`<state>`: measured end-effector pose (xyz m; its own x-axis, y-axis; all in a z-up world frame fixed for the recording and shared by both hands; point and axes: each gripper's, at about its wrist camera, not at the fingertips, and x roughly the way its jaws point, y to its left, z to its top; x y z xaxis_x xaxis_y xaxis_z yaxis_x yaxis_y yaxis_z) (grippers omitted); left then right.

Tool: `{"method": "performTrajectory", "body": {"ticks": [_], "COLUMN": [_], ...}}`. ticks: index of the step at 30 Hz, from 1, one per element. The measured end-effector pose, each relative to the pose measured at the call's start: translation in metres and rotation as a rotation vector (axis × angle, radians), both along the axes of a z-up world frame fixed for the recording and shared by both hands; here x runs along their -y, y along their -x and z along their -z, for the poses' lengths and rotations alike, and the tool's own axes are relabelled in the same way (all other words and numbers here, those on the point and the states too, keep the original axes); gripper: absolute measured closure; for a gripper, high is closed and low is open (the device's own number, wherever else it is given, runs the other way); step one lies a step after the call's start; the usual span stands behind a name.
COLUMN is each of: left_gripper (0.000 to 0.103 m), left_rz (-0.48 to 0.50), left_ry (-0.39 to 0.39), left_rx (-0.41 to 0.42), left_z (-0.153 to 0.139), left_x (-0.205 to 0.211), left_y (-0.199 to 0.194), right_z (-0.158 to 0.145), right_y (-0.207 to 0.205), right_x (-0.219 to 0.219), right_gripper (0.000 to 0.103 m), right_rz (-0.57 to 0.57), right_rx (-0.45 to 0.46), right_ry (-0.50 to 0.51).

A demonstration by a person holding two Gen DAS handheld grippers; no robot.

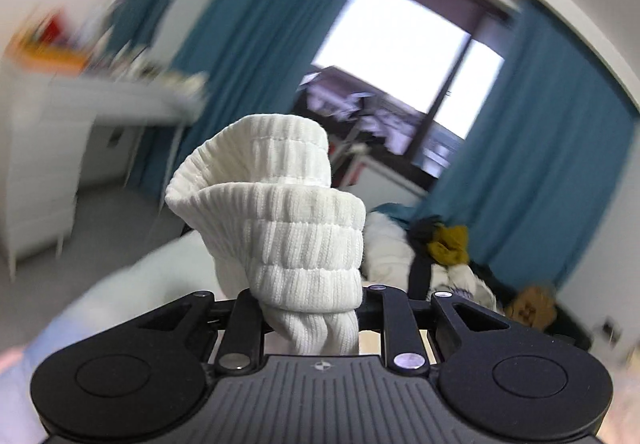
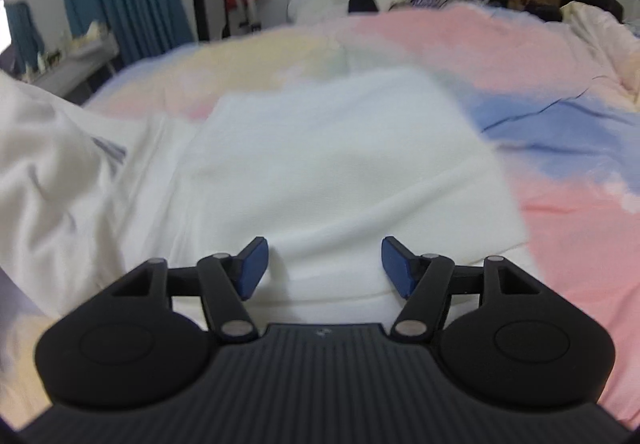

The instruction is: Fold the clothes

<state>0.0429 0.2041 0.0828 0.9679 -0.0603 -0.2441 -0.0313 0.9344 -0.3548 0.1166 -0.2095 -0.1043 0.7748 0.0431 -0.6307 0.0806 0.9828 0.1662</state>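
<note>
White garment (image 2: 340,172) lies spread flat on the pastel bedspread (image 2: 560,92), directly ahead of and below the right gripper (image 2: 324,268). Its smooth folded panel occupies the area from the fingertips forward; a looser, wrinkled portion bearing faint grey stripes (image 2: 108,152) extends to the left of the left finger. The bedspread, patterned in pink, blue and pale yellow, continues beyond the garment and to the right of the right finger.

Right gripper: jaws parted, blue pads (image 2: 252,268) well apart, nothing between them. The pads sit just above the cloth; whether they touch it cannot be determined.

Left gripper (image 1: 310,308): jaws drawn in around a white ribbed knit cuff (image 1: 280,212). The pads themselves are hidden by the fabric. The knit is bunched tightly between the fingers and rises forward of them, flaring into a rolled, open rim above the fingertips. This gripper points roughly level into the room, and the background is motion-blurred.

Beyond the left fingertips: teal curtains (image 1: 540,144) framing a bright window (image 1: 392,52). Left of the fingers: a white shelf unit (image 1: 52,148), blurred. Right of the fingers: a pile of clothes (image 1: 440,244) with a mustard item on top, and beside it a brown paper bag (image 1: 528,304).
</note>
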Motion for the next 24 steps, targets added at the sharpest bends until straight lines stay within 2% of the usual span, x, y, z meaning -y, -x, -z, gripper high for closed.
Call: {"method": "performTrajectory", "body": {"ticks": [2, 5, 9, 11, 15, 17, 18, 20, 22, 24], "left_gripper": [0.081, 0.081, 0.081, 0.081, 0.081, 0.080, 0.079, 0.079, 0.078, 0.073], "left_rz": [0.056, 0.135, 0.238, 0.319, 0.537, 0.622, 0.636, 0.624, 0.625, 0.635], "left_ry": [-0.111, -0.253, -0.391, -0.457, -0.707, -0.832, -0.866, -0.900, -0.874, -0.836], "left_rx": [0.027, 0.057, 0.084, 0.059, -0.046, -0.124, -0.133, -0.102, -0.114, -0.137], "left_z": [-0.018, -0.031, -0.014, 0.014, 0.102, 0.147, 0.160, 0.170, 0.170, 0.167], "left_x": [0.055, 0.139, 0.248, 0.298, 0.389, 0.417, 0.425, 0.435, 0.435, 0.433], "left_y": [-0.012, -0.031, -0.043, -0.044, -0.046, -0.050, -0.050, -0.045, -0.047, -0.053], "right_z": [-0.011, -0.024, -0.038, -0.039, -0.031, -0.017, -0.010, 0.003, 0.007, 0.001], "right_y": [0.008, 0.017, 0.029, 0.033, 0.042, 0.041, 0.038, 0.028, 0.022, 0.016], "right_x": [0.017, 0.049, 0.101, 0.129, 0.183, 0.200, 0.205, 0.207, 0.205, 0.201], "right_gripper": [0.038, 0.038, 0.038, 0.037, 0.036, 0.036, 0.036, 0.036, 0.036, 0.036], "right_rz": [0.032, 0.065, 0.142, 0.190, 0.281, 0.282, 0.270, 0.222, 0.193, 0.162], "right_rx": [0.029, 0.038, 0.078, 0.091, 0.101, 0.078, 0.058, 0.007, 0.004, 0.019], "right_ry": [-0.020, -0.114, -0.256, -0.319, -0.482, -0.584, -0.635, -0.740, -0.801, -0.811]}}
